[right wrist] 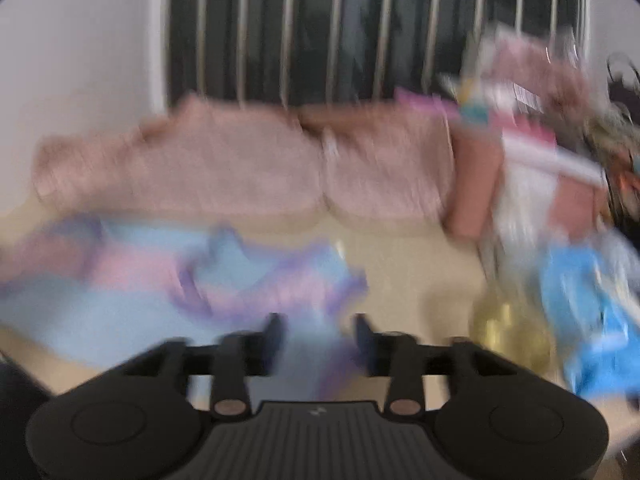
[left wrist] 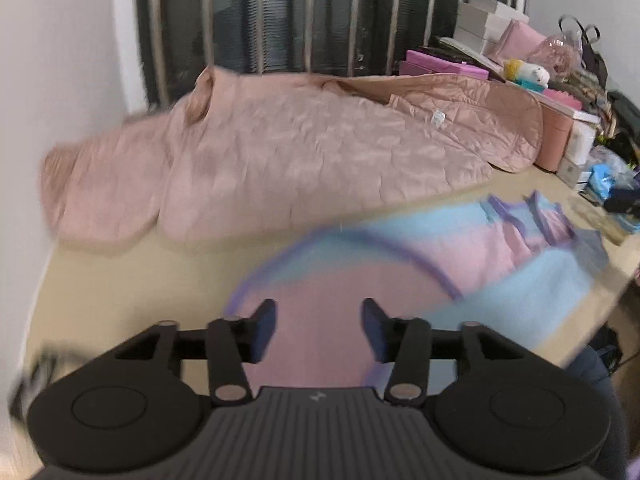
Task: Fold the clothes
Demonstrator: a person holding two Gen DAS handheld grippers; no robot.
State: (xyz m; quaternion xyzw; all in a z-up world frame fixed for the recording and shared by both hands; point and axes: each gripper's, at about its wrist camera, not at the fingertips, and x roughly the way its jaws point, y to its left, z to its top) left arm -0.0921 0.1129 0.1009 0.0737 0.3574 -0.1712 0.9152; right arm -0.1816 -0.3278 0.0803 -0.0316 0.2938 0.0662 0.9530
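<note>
Nearest the cameras, the left gripper (left wrist: pixel 319 330) hung over the pink middle of a soft pastel garment banded in pink, light blue and purple (left wrist: pixel 420 264); its two dark fingers (left wrist: pixel 264 330) stood apart with nothing clamped between them, the cloth lying below. In the right wrist view, badly blurred, the right gripper (right wrist: pixel 318 344) likewise had its fingers (right wrist: pixel 272 340) apart and empty, above the purple-trimmed end of the same garment (right wrist: pixel 168 292).

The garment lay spread along the near edge of the pale beige table (left wrist: pixel 120 280), reaching towards its right edge, where shoulder straps or an armhole trim (left wrist: pixel 536 216) appeared rumpled. One curved purple seam (left wrist: pixel 360 240) crossed the cloth, which suggests a layer may have been turned over; whether a full fold had been made cannot be told from the blur.

Farther back, along the far edge of the table, a quilted dusty-pink jacket (left wrist: pixel 288 160) lay at full length, unfolded, with a small white label (left wrist: pixel 438 117) showing. At the far right corner stood a clutter of pink and white boxes (left wrist: pixel 500 32) and a blue plastic packet (right wrist: pixel 592 320). Behind everything ran a dark window with pale vertical bars (left wrist: pixel 304 16).

Judged from this state, the task was at an early stage: the pastel garment was laid out and released, and the jacket remained untouched.
</note>
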